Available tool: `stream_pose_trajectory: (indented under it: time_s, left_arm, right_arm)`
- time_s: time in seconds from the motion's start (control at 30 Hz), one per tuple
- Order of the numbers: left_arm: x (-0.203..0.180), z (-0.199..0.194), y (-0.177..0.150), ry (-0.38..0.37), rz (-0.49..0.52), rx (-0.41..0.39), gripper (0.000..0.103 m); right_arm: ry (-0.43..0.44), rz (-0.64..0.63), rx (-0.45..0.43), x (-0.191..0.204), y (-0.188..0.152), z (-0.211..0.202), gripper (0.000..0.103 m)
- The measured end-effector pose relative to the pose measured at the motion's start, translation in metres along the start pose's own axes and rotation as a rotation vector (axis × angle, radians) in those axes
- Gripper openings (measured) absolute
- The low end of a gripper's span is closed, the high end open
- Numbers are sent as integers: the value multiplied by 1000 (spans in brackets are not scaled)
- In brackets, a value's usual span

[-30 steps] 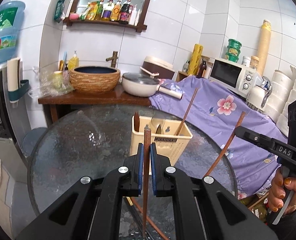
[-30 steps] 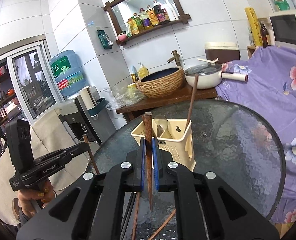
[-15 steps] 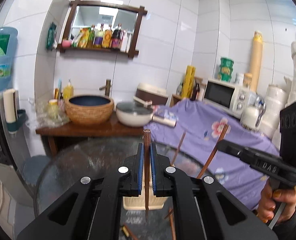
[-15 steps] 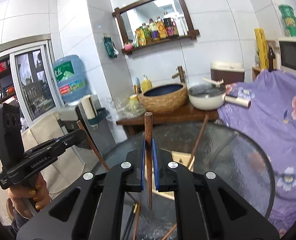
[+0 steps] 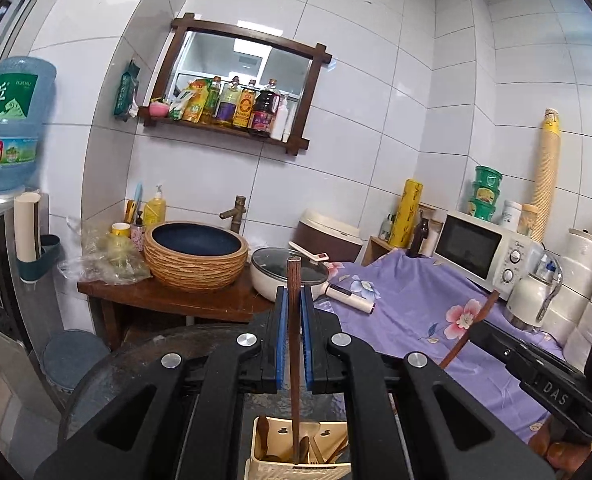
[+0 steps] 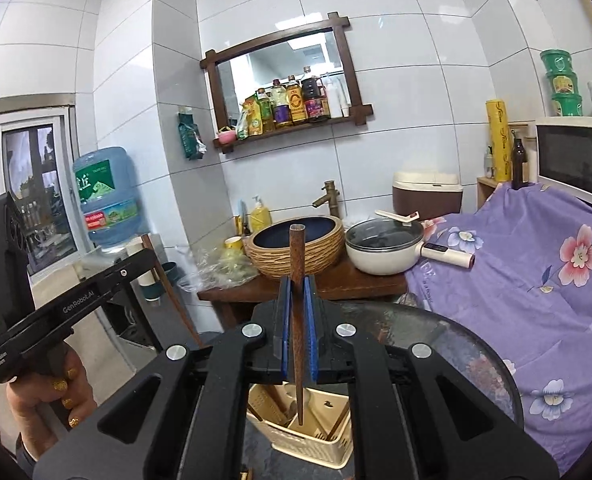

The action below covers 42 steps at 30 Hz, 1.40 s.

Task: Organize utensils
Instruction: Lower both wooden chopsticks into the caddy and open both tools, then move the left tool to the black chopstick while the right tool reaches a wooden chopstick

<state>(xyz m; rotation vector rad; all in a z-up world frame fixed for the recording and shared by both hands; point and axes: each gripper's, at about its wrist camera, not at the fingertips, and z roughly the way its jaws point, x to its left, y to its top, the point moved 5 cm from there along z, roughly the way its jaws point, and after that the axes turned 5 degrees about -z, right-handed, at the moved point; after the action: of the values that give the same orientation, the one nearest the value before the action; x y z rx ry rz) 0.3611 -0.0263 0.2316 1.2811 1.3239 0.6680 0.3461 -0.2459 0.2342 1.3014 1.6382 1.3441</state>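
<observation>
In the left wrist view my left gripper (image 5: pixel 293 300) is shut on a dark brown chopstick (image 5: pixel 293 276) that stands upright, its thin tip hanging over the beige utensil caddy (image 5: pixel 271 466) below. The right wrist view shows my right gripper (image 6: pixel 298 294) shut on a second brown chopstick (image 6: pixel 297 252), tip down over the same caddy (image 6: pixel 316 446). The caddy holds a few brown utensils and stands on the round glass table (image 6: pixel 464 356). Each gripper also appears in the other's view: the right gripper (image 5: pixel 480 332) and the left gripper (image 6: pixel 147 260).
Behind the table is a wooden side table (image 5: pixel 155 296) with a woven basin (image 5: pixel 195 256) and a white lidded pot (image 5: pixel 279 276). A purple flowered cloth (image 6: pixel 536 280) covers the counter on the right under a microwave (image 5: pixel 480 252). A water dispenser (image 5: pixel 7 128) stands at the left.
Both grippers have risen with their chopsticks still clamped and now point more level. The caddy and table have dropped to the bottom of both views.
</observation>
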Motion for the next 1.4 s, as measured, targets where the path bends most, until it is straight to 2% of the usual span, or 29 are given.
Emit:
stream_pose_trajectory:
  time_s: [0.13, 0.5, 0.63, 0.93, 1.0, 1.07, 1.1, 1.17, 1.2, 1.27, 1.4]
  left_arm:
    - [12, 18, -20, 33, -11, 16, 6]
    - [37, 53, -101, 85, 5, 157, 6]
    - [41, 58, -117, 90, 7, 189, 6]
    - [41, 56, -127, 81, 19, 209, 7]
    - [41, 53, -127, 74, 16, 206, 16]
    - [40, 47, -127, 69, 10, 195, 47]
    - [41, 43, -127, 66, 6, 188, 51]
    - [42, 34, -128, 62, 5, 178, 60]
    - [43, 30, -129, 62, 7, 177, 64]
    - [47, 20, -132, 70, 12, 173, 79]
    - [60, 0, -147, 95, 25, 186, 94]
  right_arm:
    - [-13, 5, 39, -5, -22, 17, 8]
    - [-21, 33, 131, -16, -77, 53, 8]
    - [-24, 26, 151, -12, -88, 59, 8]
    - [-41, 44, 181, -17, -108, 66, 8]
    - [-24, 54, 196, -18, -112, 67, 8]
    - [-20, 58, 201, -17, -115, 65, 13]
    - [-19, 60, 197, -18, -117, 62, 18]
    - [-30, 62, 183, -18, -119, 55, 49]
    - [-42, 60, 170, -18, -122, 49, 50]
    - [-39, 47, 179, -16, -130, 41, 50]
    - [-25, 33, 248, -10, -162, 28, 56]
